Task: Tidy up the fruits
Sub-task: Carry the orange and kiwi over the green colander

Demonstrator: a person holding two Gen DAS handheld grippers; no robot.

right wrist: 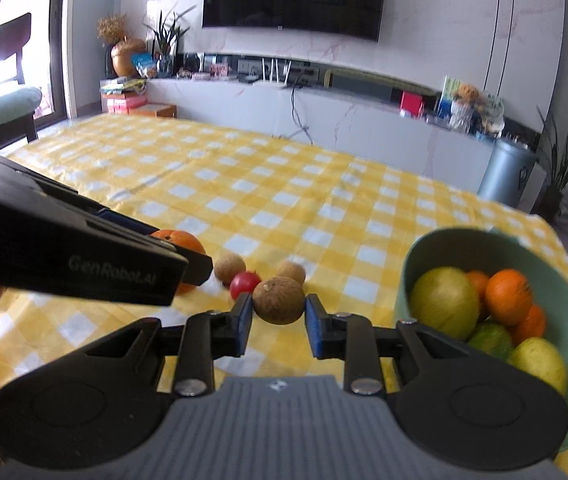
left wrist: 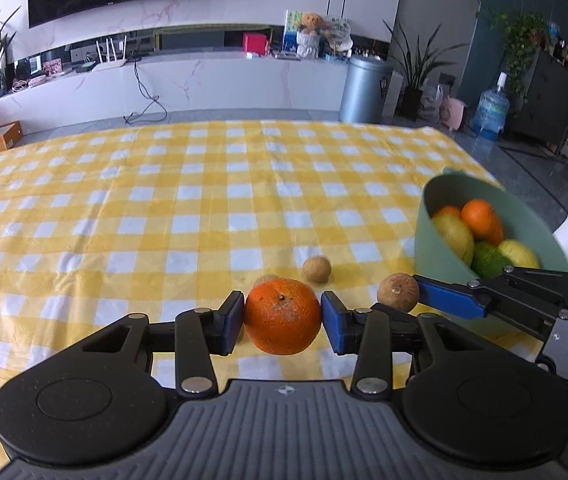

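Left gripper point(left wrist: 282, 318) bracketing orange point(left wrist: 282, 316) on yellow checked tablecloth point(left wrist: 164, 208), blue pads touching both sides, so gripping it; stem dimple facing up and toward camera, fruit near-round, no clear long axis. Right gripper point(right wrist: 278, 314) straddling brown round fruit point(right wrist: 279, 300), jaws parted, slight gaps either side, stem scar pointing up-left. Sitting just beyond: red fruit point(right wrist: 245, 283), two more brown ones. Green bowl point(right wrist: 464, 240) standing right, holding oranges, yellow and green fruit.
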